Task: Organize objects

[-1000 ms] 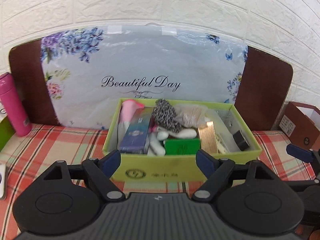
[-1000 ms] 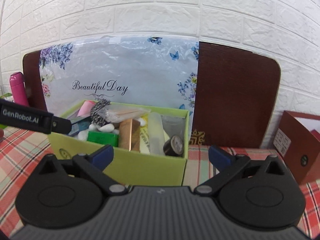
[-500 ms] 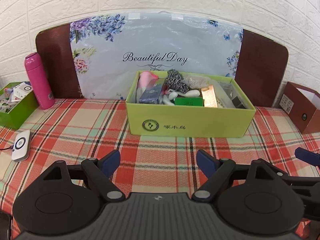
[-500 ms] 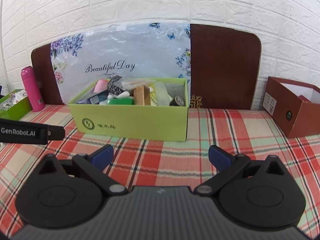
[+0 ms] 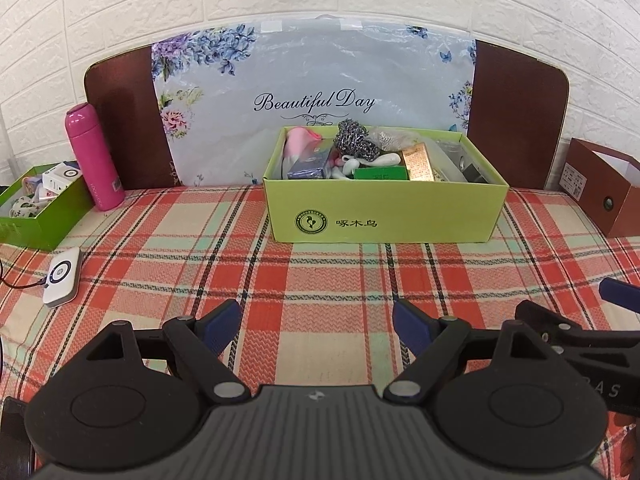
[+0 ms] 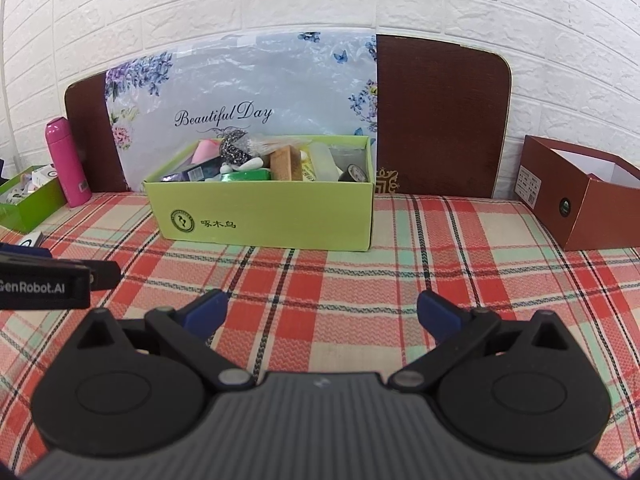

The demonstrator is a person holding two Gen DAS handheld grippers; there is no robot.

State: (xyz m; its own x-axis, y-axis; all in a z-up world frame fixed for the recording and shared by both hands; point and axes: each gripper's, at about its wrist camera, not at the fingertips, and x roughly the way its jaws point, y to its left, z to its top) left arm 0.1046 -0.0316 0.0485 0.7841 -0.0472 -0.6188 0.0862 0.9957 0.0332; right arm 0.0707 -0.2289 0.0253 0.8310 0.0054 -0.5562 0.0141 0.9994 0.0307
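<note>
White brick wall backs a plaid tablecloth (image 5: 320,272). At twelve o'clock sits the lime box (image 5: 384,216), crammed with clutter. A pink bottle (image 5: 94,156) and a small green box (image 5: 40,208) stand at ten, a brown box (image 6: 584,196) at two. Left gripper (image 5: 316,320) and right gripper (image 6: 322,306) hover spread wide, empty, over bare cloth.

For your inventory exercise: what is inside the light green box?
Green box: pink item, steel scourer, blue carton, green packet, gold carton. Lower layers are covered.
</note>
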